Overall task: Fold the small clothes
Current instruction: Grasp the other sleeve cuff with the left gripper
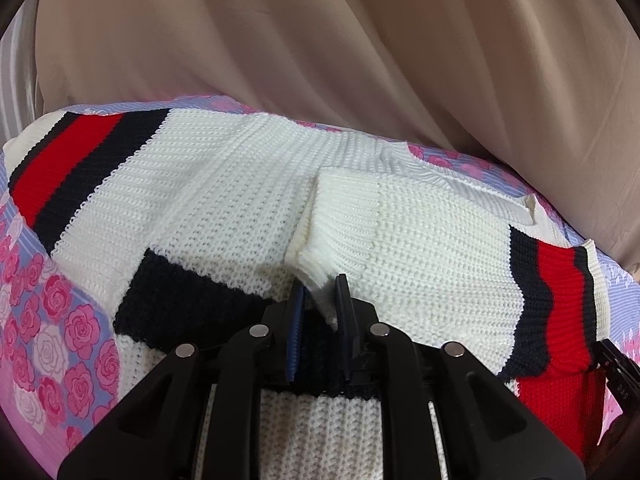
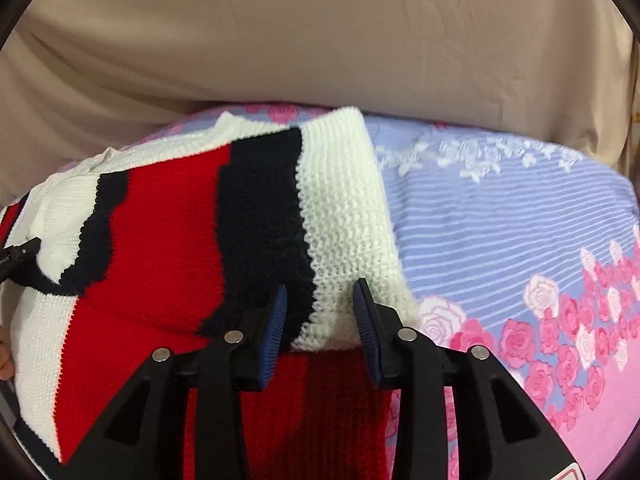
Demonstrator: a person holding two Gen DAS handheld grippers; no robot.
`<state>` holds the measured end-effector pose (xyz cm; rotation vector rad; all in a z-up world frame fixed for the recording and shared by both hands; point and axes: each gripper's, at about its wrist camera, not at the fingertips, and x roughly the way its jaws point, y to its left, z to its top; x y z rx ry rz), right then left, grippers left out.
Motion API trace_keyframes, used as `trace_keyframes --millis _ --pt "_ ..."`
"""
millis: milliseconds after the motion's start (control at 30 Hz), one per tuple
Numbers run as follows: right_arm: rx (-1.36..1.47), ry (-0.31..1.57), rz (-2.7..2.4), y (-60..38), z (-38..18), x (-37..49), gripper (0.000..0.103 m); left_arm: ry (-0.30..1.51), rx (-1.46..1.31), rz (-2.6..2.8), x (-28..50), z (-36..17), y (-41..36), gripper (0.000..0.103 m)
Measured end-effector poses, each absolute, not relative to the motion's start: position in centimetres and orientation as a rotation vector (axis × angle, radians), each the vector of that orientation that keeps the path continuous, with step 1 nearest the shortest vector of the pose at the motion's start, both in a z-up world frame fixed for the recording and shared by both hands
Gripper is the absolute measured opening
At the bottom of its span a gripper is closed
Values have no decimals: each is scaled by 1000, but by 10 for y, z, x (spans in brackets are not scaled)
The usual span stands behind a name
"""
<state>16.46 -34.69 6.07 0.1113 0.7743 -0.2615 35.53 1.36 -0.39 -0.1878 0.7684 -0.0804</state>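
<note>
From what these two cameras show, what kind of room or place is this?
Probably a bedroom: the knitted sweater lies on a soft surface covered by a rose-printed sheet, likely a bed, with plain beige fabric behind it. No other furniture is visible, so this is only a guess.

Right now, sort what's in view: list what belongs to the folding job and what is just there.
Job: knit sweater, left gripper pinching a white fold, right gripper around its edge.
Just there: floral bedsheet, beige fabric behind.
</note>
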Motion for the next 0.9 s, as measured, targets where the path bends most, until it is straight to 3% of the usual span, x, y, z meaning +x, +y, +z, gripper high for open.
trace_keyframes --millis 100,500,567,633,700,900 --pt "120 741 -235 -330 68 148 35 761 -229 -74 354 -5 23 26" --pt "166 790 -293 -317 35 182 37 721 -299 -69 345 0 40 31" --pt "134 775 -279 -309 35 175 39 657 -364 -9 332 10 66 43" --pt "128 740 -268 -307 37 170 55 593 -465 37 323 21 104 56" --pt "135 735 -275 -310 37 170 60 578 -515 114 323 27 141 62" --pt "176 732 -271 -315 37 170 60 625 -584 441 358 29 278 63"
